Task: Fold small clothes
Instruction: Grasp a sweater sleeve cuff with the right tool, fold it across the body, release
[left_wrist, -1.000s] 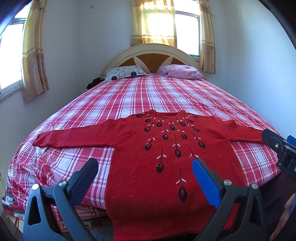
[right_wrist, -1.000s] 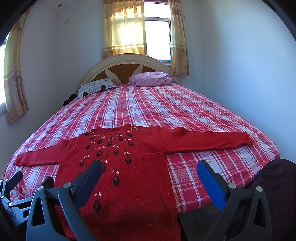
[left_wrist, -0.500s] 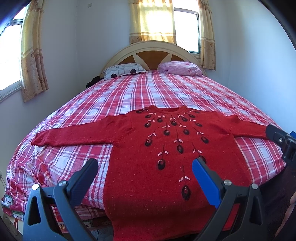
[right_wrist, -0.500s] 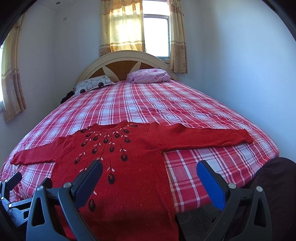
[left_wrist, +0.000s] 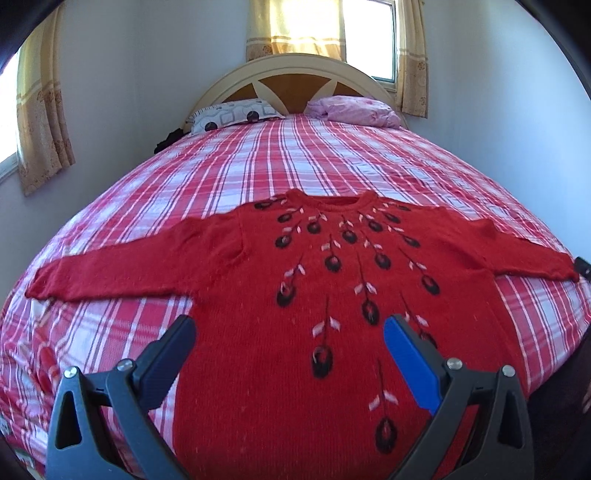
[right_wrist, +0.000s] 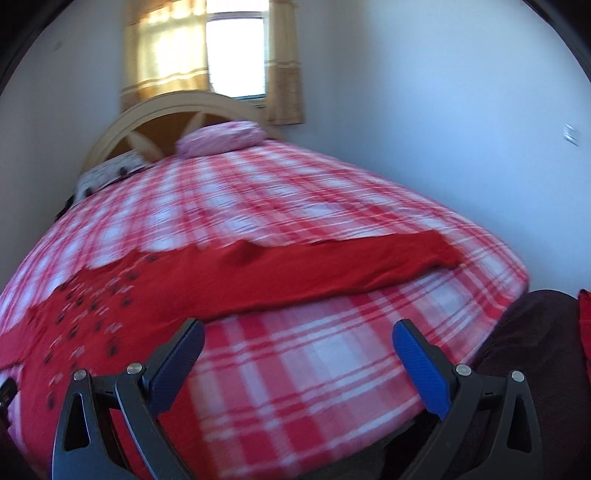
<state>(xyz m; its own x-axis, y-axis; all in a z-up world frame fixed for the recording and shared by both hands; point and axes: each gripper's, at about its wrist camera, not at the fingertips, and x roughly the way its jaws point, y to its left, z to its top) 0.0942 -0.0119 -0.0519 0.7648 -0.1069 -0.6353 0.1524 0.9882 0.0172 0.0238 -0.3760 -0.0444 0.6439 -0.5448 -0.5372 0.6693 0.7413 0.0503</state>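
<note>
Left wrist view: my left tongs (left_wrist: 288, 332) hang spread wide over the red sweater (left_wrist: 295, 295), gripping nothing. The sweater lies flat, face up on the plaid bed (left_wrist: 295, 166), both sleeves stretched out, its hem at the near edge. Right wrist view, blurry: my right tongs (right_wrist: 297, 338) gape apart too, above bare plaid just below the sweater's right sleeve (right_wrist: 369, 258). The cuff seems slightly curled, though it's hard to say.

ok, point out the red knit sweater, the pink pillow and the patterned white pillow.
red knit sweater (left_wrist: 258, 369), left wrist view, plain chest area.
pink pillow (left_wrist: 354, 108), left wrist view, middle of its top.
white pillow with dark dots (left_wrist: 232, 115), left wrist view, centre of its face.
</note>
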